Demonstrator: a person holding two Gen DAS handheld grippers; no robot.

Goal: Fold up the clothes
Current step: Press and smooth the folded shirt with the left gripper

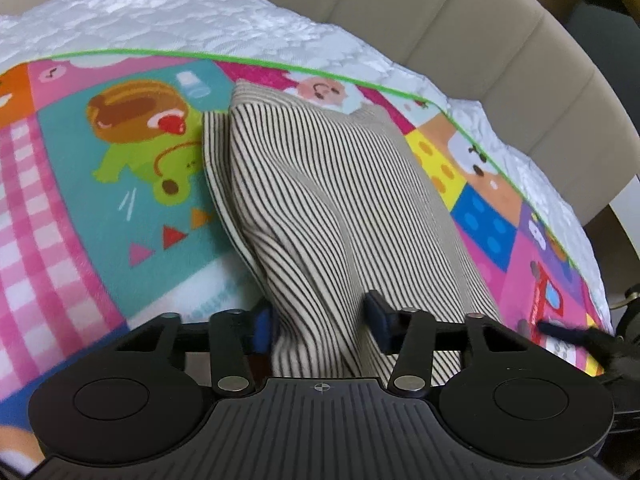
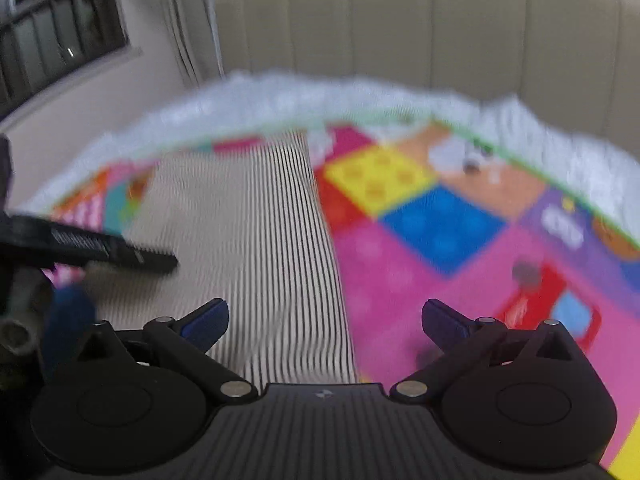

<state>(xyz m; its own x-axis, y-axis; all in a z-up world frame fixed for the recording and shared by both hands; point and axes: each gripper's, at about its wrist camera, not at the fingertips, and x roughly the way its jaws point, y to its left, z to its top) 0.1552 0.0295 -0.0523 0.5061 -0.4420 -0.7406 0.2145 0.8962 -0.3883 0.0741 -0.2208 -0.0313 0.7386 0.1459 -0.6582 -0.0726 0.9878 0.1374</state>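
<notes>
A beige garment with thin black stripes (image 1: 320, 184) lies folded lengthwise on a colourful play mat (image 1: 80, 200). Its near end is bunched up into a raised ridge between the blue pads of my left gripper (image 1: 320, 324), which press on it from both sides. The right wrist view is blurred. There my right gripper (image 2: 324, 320) stands open just above the garment's (image 2: 248, 220) right edge, half over cloth and half over the mat (image 2: 420, 280), with nothing pinched. A black finger of the left gripper (image 2: 100, 246) shows at the left of that view.
The mat lies on a white quilted cover (image 1: 160, 12), backed by a beige padded panel (image 1: 440, 20). A barred window (image 2: 60, 32) and a curtain (image 2: 188, 20) stand at the far left. Bare mat lies left and right of the garment.
</notes>
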